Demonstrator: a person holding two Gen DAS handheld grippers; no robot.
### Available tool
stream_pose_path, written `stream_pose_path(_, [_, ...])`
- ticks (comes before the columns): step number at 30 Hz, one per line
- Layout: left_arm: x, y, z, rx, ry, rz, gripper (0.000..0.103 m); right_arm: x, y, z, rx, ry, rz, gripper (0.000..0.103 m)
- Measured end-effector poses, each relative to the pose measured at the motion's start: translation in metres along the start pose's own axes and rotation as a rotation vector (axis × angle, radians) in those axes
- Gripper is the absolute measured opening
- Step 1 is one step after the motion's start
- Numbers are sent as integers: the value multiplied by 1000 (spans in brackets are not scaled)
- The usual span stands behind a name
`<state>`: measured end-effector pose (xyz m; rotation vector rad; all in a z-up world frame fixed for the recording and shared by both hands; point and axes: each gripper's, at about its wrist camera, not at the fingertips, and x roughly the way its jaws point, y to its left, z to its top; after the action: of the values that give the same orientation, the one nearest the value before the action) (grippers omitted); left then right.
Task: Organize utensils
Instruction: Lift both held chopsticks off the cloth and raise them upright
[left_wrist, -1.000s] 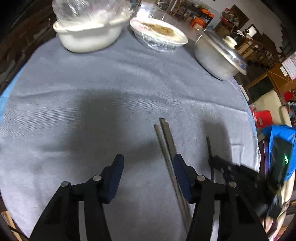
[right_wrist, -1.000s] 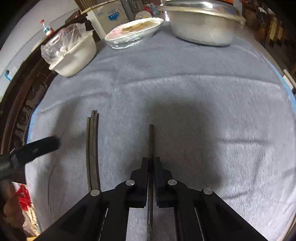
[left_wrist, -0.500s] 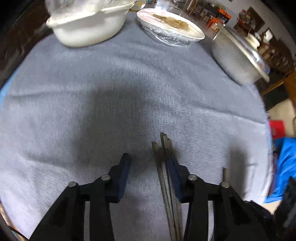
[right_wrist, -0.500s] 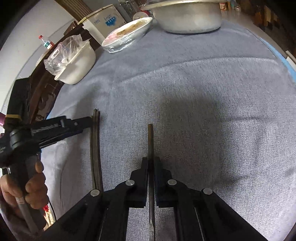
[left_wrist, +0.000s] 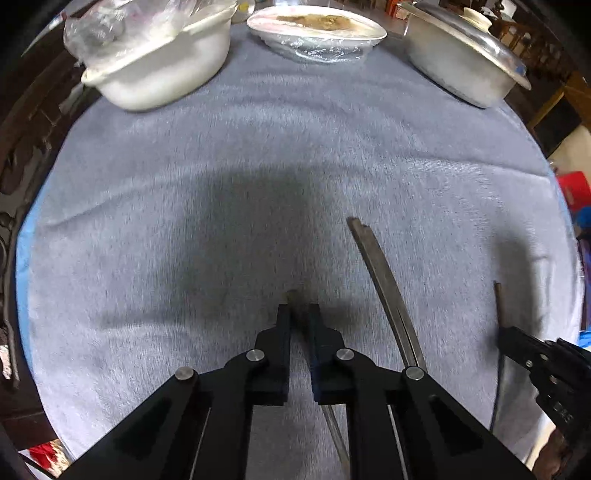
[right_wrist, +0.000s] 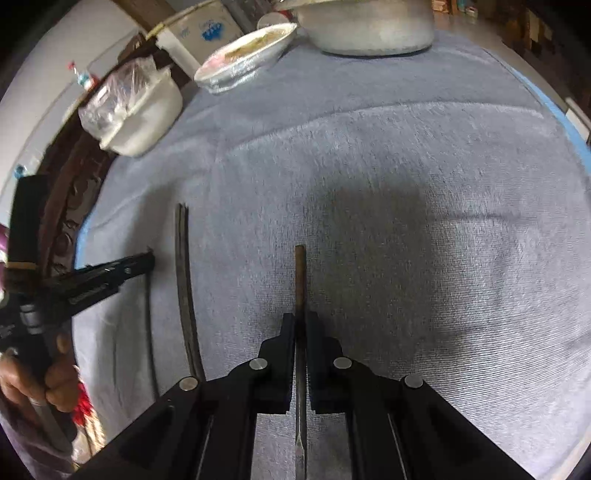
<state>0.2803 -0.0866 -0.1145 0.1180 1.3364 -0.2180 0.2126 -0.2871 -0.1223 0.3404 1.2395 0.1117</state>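
Observation:
Dark chopsticks lie on a grey tablecloth (left_wrist: 258, 166). My left gripper (left_wrist: 298, 312) is shut on one chopstick (left_wrist: 291, 295), whose tip shows just past the fingertips. A pair of chopsticks (left_wrist: 384, 284) lies side by side to its right. My right gripper (right_wrist: 301, 319) is shut on a single chopstick (right_wrist: 300, 277) that points straight ahead. That pair (right_wrist: 184, 280) lies to its left. The left gripper (right_wrist: 110, 277) shows at the left edge of the right wrist view, the right gripper (left_wrist: 517, 343) at the right edge of the left wrist view.
At the far side stand a white pot with a plastic bag (left_wrist: 159, 62), a wrapped plate of food (left_wrist: 317, 33) and a lidded metal pot (left_wrist: 465, 62). The round table's dark carved rim (right_wrist: 70, 206) runs along the left.
My left gripper was open beside the chopsticks; it has shut on one chopstick and carried it left, away from the other two. The right gripper keeps its chopstick.

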Motion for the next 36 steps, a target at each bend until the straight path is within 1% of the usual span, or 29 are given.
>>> stream_pose_path(1, [-1,3,-4,-1,3,-5,9,1,4,2,-6,14,-23,7])
stream_pose_path(3, [-1,4,-4,4,2,-30,20,3,11,8,-12,28,-58,10])
stream_pose_path(4, [-3,4,-5,11,-2,-35,29,4,14,10,-18,26,-79,10])
stream_pose_path(5, [-2,1,-6,22,-10,-32,34,5,17,11,-27,23,-95,10])
stream_pose_path(7, [-3,-5,-9,37,-45,0,34,5,22,12,-47,7,-124,10])
stream_pose_path(8, [-3,-7,-10,43,-64,12,33,5,24,11,-60,1,-138,8])
stream_pose_path(9, [-3,-10,-11,45,-78,19,29,5,26,10,-75,-6,-147,8])
stream_pose_path(10, [-4,-12,-13,48,-91,21,7,4,26,7,-85,-17,-147,7])
stream_pose_path(13, [-8,-7,-26,23,-109,-11,5,-4,18,-2,-65,-47,-152,6])
stream_pose_path(16, [-20,5,-40,2,-148,-27,5,-22,2,-14,-14,-102,-86,6])
stream_pose_path(18, [-42,15,-52,-16,-206,-64,5,-41,-5,-24,0,-157,-69,6])
stream_pose_path(22, [-89,31,-75,-59,-326,-84,5,-93,-10,-53,18,-299,-29,6])
stream_pose_path(24, [-120,43,-92,-93,-404,-95,5,-119,-4,-69,11,-369,-22,6])
stream_pose_path(26, [-147,48,-104,-111,-477,-90,5,-142,3,-86,0,-443,-7,6])
stream_pose_path(27, [-164,54,-119,-119,-525,-81,5,-154,7,-95,-5,-474,2,6])
stream_pose_path(29, [-186,64,-138,-141,-581,-75,5,-177,12,-115,-13,-541,18,6])
stream_pose_path(30, [-202,71,-153,-157,-623,-71,5,-185,13,-123,-15,-570,26,6])
stream_pose_path(31, [-210,76,-160,-163,-643,-67,5,-196,17,-134,-18,-606,36,6])
stream_pose_path(32, [-224,81,-175,-172,-681,-64,5,-206,20,-144,-23,-636,44,6])
stream_pose_path(33, [-234,84,-184,-176,-707,-63,5,-212,24,-150,-27,-653,46,6])
stream_pose_path(36, [-248,85,-207,-178,-760,-54,5,-229,36,-170,-39,-711,38,6])
